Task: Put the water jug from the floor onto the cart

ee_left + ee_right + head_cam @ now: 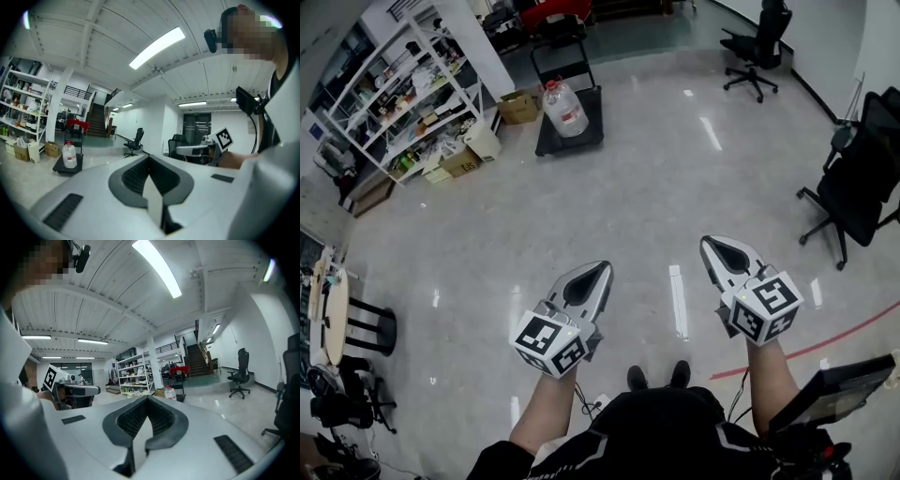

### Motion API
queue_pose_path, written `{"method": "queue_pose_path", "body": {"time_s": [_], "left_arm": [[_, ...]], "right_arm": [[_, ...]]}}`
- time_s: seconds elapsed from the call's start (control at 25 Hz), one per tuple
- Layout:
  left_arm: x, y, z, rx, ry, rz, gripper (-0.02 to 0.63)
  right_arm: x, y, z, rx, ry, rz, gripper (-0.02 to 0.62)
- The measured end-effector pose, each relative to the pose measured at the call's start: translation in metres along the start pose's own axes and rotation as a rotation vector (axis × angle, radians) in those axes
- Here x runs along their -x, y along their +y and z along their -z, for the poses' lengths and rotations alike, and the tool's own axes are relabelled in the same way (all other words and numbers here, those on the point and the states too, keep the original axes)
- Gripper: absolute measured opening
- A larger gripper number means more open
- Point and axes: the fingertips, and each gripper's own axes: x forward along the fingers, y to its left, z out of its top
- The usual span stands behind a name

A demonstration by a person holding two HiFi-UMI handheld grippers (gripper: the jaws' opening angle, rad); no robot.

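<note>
- My left gripper [600, 269] has its jaws pressed together; nothing sits between them.
- My right gripper [713, 243] is the same: jaws closed and empty.
- Both are low in the head view, side by side but apart, pointing up the frame over bare floor [656, 178].
- Open floor runs ahead of both tips. A red line [848, 330] crosses it at lower right.
- The edges I mind are a chair [853, 192] at the right, a far chair [757, 52] at upper right, and a shelf [398, 98] with boxes [518, 106] at upper left.
- The jug [564, 109] stands upright on the cart [586, 139] at upper centre, well apart from both jaws and slightly left of them.
- In each gripper view, the jug shows small, far beyond the closed tips.
</note>
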Motion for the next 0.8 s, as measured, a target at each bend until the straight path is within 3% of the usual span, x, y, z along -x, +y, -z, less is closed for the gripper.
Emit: {"method": "queue_pose_path", "body": {"time_s": [0.4,0.8], "left_arm": [[0.016,0.0,-0.022,-0.011,-0.064,0.024,0.002],[0.024,0.004,-0.028,-0.013,-0.077,0.047,0.002]], "right_arm": [[0.007,0.027,-0.017,0.053,0.006,0.012,0.003],[0.01,0.036,-0.019,0.064,0.018,0.038,0.003]]}}
